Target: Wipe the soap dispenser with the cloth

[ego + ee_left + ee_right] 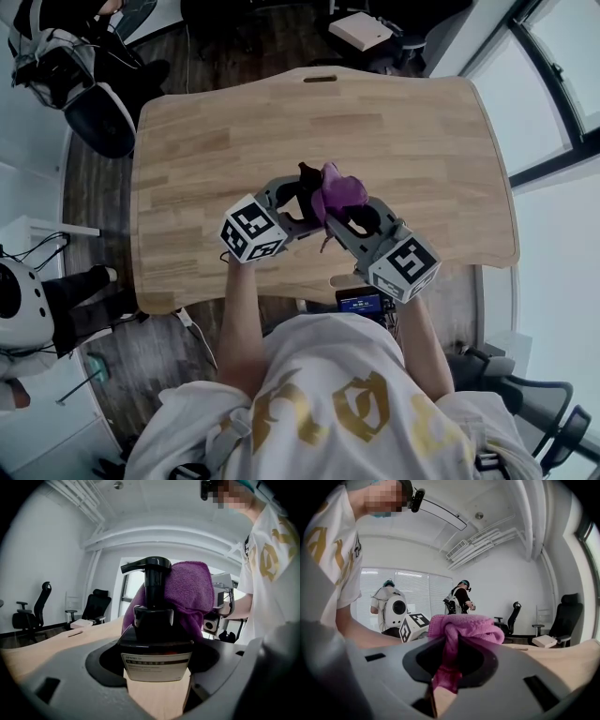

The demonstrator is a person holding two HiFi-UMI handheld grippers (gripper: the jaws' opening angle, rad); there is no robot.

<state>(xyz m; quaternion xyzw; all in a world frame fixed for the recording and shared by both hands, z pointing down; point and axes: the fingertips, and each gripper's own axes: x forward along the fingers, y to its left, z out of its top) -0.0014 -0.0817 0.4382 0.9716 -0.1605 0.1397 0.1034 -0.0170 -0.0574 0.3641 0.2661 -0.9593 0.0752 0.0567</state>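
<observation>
1. Soap dispenser, a dark bottle with a black pump and a pale label, sits between the jaws of the left gripper. We see both jaws pressed against its body.
2. From the head view, we place the dispenser over the middle of the wooden table, toward the person's side. We cannot tell whether its base touches the wood.
3. The right gripper has its jaws closed on a fold of the purple cloth. The cloth bunches above the jaws and a tail hangs below them.
4. In the left gripper view, the cloth lies against the pump neck and shoulder on the far right side, touching the bottle.
5. From above, the left gripper and the right gripper point toward each other, with the cloth bunched between them, just beside the pump.
6. Beyond the table we see black office chairs. In the right gripper view, two people stand in the background.
</observation>
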